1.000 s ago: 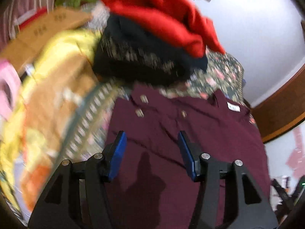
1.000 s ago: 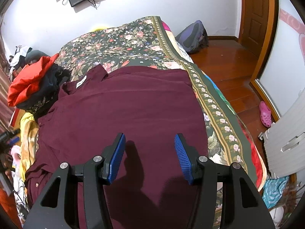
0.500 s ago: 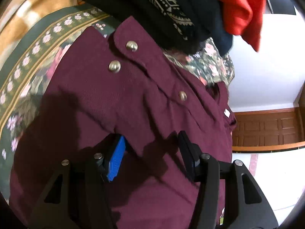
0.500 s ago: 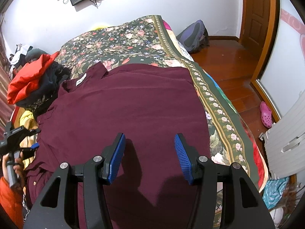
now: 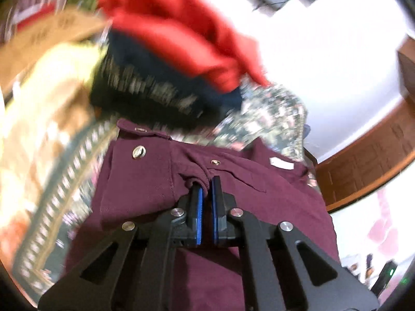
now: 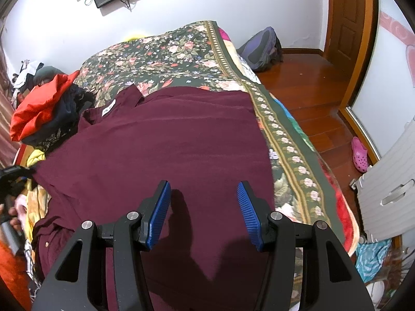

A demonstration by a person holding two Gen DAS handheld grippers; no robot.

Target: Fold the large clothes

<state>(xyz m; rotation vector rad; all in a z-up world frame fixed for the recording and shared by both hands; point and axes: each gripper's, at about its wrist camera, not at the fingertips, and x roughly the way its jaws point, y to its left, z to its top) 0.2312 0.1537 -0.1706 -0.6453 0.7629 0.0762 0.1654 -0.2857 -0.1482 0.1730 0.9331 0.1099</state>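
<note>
A large maroon shirt [image 6: 168, 142] with metal snaps lies spread over the bed, collar and white label toward the far left. In the left wrist view my left gripper [image 5: 206, 184] is closing its jaws on a bunched fold of the shirt [image 5: 259, 207] near the snap placket, and the blue pads press the fabric. The right wrist view shows this left gripper [image 6: 13, 176] at the shirt's left edge, held by a hand [image 6: 11, 212]. My right gripper [image 6: 203, 189] hovers open over the shirt's middle with nothing between its fingers.
A pile of red and dark clothes [image 6: 44, 108] sits at the shirt's left shoulder, with yellow cloth [image 5: 39, 116] beside it. The floral bedspread [image 6: 168, 57] extends beyond. A backpack [image 6: 259, 51] and a pink shoe [image 6: 359, 153] lie on the wooden floor to the right.
The left gripper dipped onto the shirt's snap edge with its jaws apart, then shut on a fold and lifted it. The right gripper has stayed still and open.
</note>
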